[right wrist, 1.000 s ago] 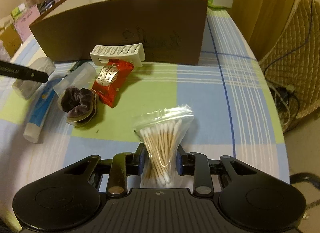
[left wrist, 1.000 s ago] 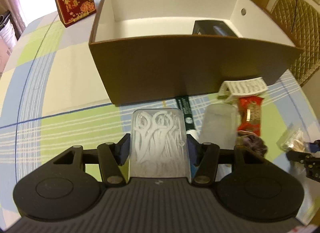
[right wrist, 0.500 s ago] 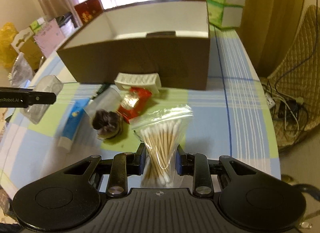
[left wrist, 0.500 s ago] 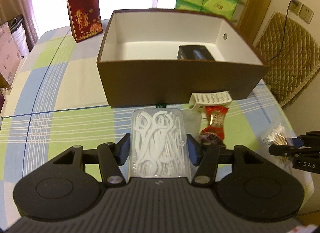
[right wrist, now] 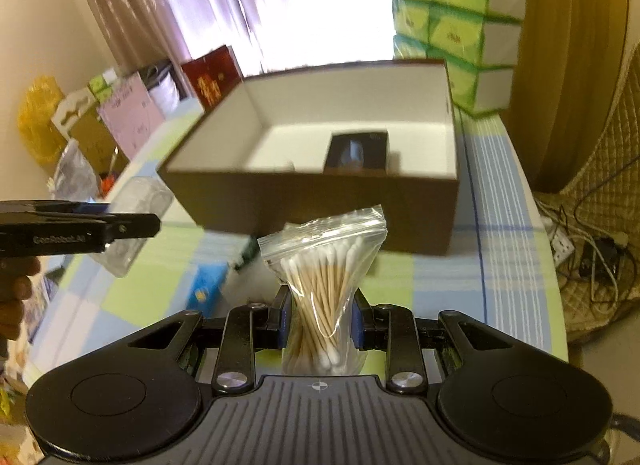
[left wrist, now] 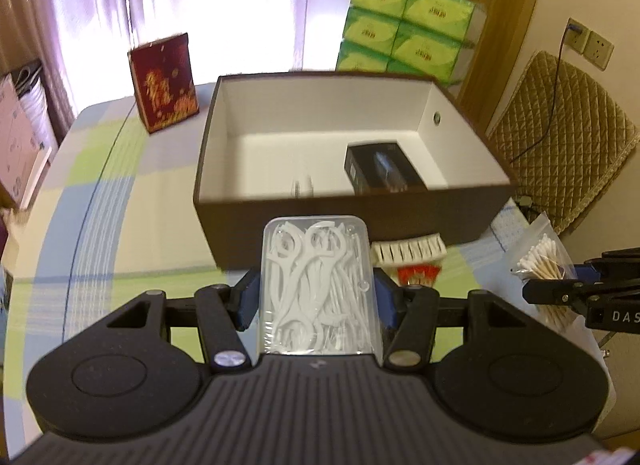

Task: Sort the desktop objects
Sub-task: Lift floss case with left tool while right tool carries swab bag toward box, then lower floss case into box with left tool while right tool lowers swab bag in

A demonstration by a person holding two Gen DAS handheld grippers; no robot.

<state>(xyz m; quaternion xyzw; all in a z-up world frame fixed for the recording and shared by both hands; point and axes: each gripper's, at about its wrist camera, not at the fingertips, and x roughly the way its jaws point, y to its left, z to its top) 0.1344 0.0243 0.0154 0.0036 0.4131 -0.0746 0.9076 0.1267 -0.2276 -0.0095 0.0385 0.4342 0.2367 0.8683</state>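
My left gripper [left wrist: 316,297] is shut on a clear case of white floss picks [left wrist: 316,285] and holds it in the air in front of the brown box [left wrist: 280,221]. My right gripper [right wrist: 320,325] is shut on a zip bag of cotton swabs [right wrist: 324,277], also lifted, in front of the same box [right wrist: 360,209]. The box has a white inside and holds a black carton [left wrist: 380,167]. The right gripper and its bag [left wrist: 538,261] show at the right of the left wrist view. The left gripper's fingers [right wrist: 80,227] show at the left of the right wrist view.
A white comb-like clip [left wrist: 408,251] and a red snack packet [left wrist: 418,275] lie on the checked tablecloth before the box. A blue tube [right wrist: 206,287] lies there too. A red gift bag [left wrist: 164,81] and stacked green tissue packs [left wrist: 404,29] stand behind. A padded chair [left wrist: 560,133] is at right.
Both grippers have risen with their loads and now look down into the box from higher up. The items on the table have dropped low in view.
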